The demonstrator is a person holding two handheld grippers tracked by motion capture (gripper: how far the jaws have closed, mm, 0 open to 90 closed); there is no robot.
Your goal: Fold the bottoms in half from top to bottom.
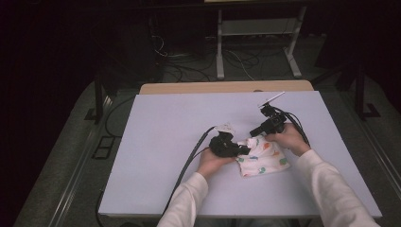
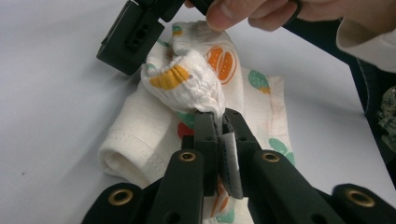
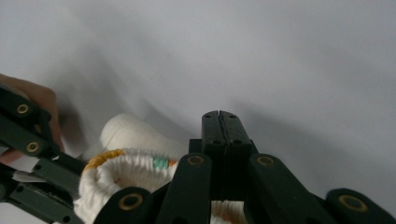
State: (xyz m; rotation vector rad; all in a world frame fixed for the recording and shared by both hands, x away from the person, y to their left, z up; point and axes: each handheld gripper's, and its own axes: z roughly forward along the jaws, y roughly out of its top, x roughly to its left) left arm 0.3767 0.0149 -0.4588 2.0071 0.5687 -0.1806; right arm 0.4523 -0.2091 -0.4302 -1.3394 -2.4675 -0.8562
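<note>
Two grippers meet over a folded white baby garment (image 1: 261, 158) printed with orange and green fruit, lying on the grey table (image 1: 165, 142) at about 4 o'clock from its centre. The left gripper (image 2: 220, 122) has its jaws pinched on the garment's gathered elastic cuff (image 2: 187, 86), lifting it off the folded body. The right gripper (image 3: 220, 122) sits at the garment's 12 o'clock edge, jaws pressed together, nothing visible at their tips, the ribbed cuff bunched just beside them at 8 o'clock.
</note>
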